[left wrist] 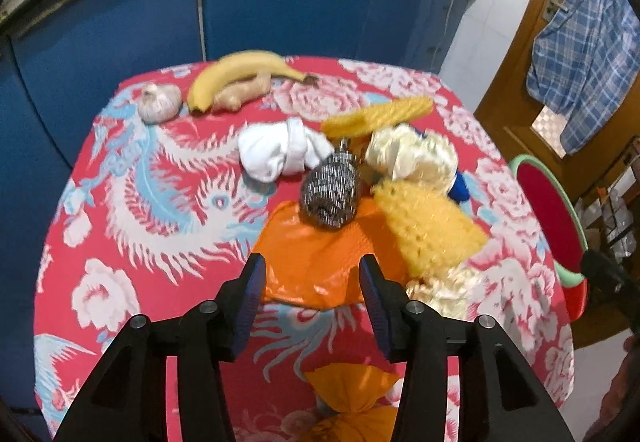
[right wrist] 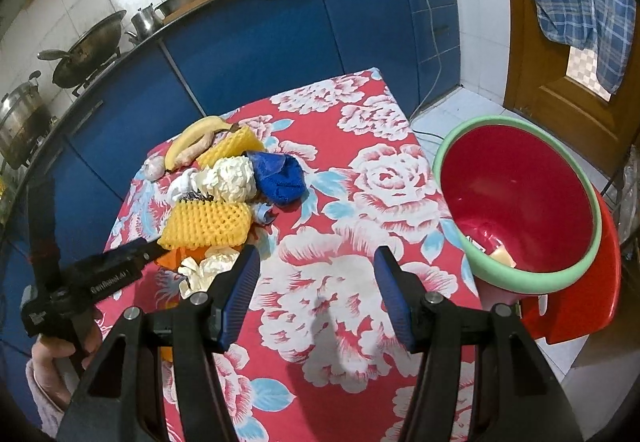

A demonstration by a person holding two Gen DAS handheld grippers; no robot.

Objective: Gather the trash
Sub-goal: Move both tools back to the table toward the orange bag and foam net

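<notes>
On the red floral tablecloth point(right wrist: 360, 178) the left gripper point(left wrist: 312, 278) hangs with its fingers apart over a crumpled orange plastic bag point(left wrist: 308, 258), beside a steel wire scourer point(left wrist: 332, 190) and yellow foam fruit netting point(left wrist: 428, 226). The right gripper point(right wrist: 316, 274) (fingers spread, holding nothing) hovers over bare cloth. Farther right, a red basin with a green rim point(right wrist: 516, 198) sits on a red stool point(right wrist: 580, 294).

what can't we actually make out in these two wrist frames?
- Scraps inside the red basin with green rim: right wrist view, small and half hidden by the near rim.
- Orange tied bag: left wrist view, hidden by the left gripper frame.
- Blue cloth: left wrist view, mostly behind the crumpled cream paper; whole frame blurred.
</notes>
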